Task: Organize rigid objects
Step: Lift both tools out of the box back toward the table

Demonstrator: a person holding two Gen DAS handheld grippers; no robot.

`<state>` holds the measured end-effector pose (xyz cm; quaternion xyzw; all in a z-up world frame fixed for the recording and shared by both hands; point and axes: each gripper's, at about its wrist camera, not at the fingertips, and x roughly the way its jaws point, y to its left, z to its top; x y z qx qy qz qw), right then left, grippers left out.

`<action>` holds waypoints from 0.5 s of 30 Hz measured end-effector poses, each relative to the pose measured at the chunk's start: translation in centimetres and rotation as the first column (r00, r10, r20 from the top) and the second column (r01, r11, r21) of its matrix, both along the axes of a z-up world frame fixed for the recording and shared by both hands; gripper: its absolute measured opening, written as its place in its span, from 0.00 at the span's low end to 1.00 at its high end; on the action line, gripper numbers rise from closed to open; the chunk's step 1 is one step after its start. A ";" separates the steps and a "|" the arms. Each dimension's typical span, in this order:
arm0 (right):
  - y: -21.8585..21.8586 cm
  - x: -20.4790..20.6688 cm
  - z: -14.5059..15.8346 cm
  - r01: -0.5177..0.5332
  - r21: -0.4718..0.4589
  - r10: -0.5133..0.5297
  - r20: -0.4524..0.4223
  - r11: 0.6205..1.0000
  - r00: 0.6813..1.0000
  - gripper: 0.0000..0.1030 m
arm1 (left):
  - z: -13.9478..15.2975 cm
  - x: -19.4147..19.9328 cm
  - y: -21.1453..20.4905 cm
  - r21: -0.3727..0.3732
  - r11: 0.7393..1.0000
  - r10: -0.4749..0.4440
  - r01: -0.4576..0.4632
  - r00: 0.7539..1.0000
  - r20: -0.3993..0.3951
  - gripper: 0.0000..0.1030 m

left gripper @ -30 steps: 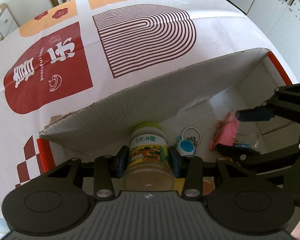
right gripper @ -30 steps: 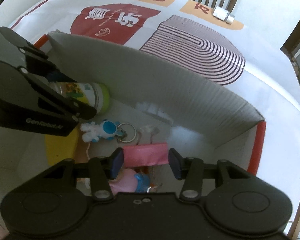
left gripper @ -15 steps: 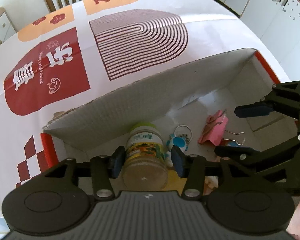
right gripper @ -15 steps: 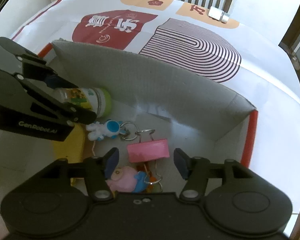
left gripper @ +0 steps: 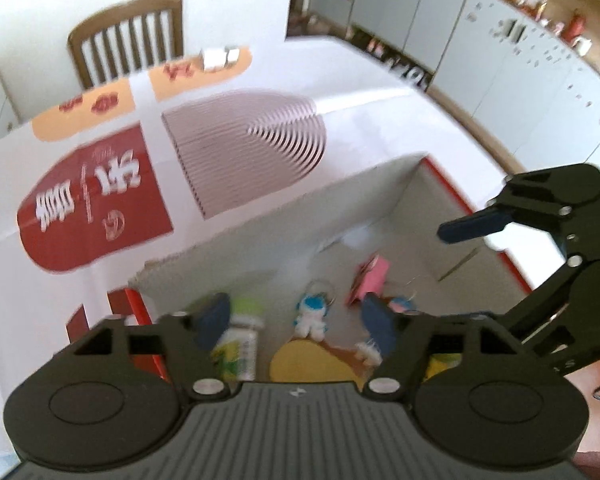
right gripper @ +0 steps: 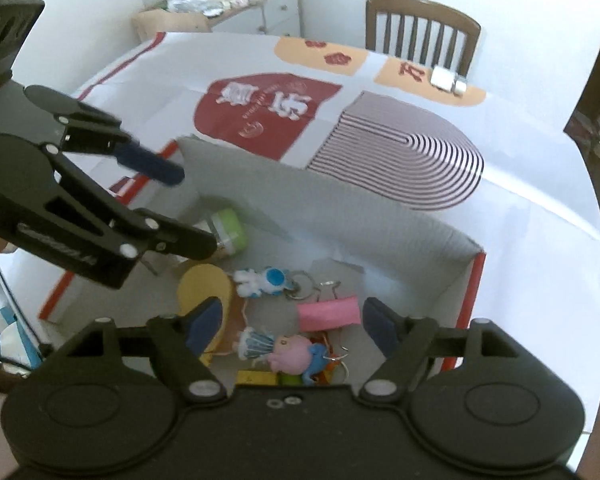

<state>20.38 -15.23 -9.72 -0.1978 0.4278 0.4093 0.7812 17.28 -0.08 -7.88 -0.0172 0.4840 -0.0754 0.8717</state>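
Note:
My left gripper [left gripper: 296, 320] hangs above the near left corner of the white cardboard box [left gripper: 284, 236], jaws opening, nothing pressed between them. Below it, against the left finger, lies the green-lidded jar [left gripper: 242, 344]. My right gripper [right gripper: 292, 322] hovers over the box's right half, jaws also opening and empty. Beneath it lie the pink binder clip [right gripper: 328, 312] and a pink pig toy [right gripper: 292, 354]. A blue-and-white astronaut keychain [right gripper: 264, 280] and a yellow disc [right gripper: 204, 292] rest between jar and clip. In the right wrist view the left gripper [right gripper: 184, 206] stands over the jar [right gripper: 230, 230].
The box has red-edged side walls [right gripper: 474, 292] and a tall far wall [right gripper: 340, 216]. It stands on a tablecloth [right gripper: 260, 108] with red and striped prints. A small silver object [right gripper: 448, 80] lies near the far edge, by a wooden chair [right gripper: 420, 24]. White cabinets [left gripper: 500, 60] line the room.
Both grippers have risen away from the box floor and their jaws have widened. The left has let go of the jar, the right of the pink clip; both things stay in the box.

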 end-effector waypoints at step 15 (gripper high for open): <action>-1.0 1.0 5.4 -0.098 0.032 0.096 0.040 0.995 0.995 0.95 | 3.2 1.4 0.2 0.003 0.999 -0.042 0.042 0.995 0.086 0.98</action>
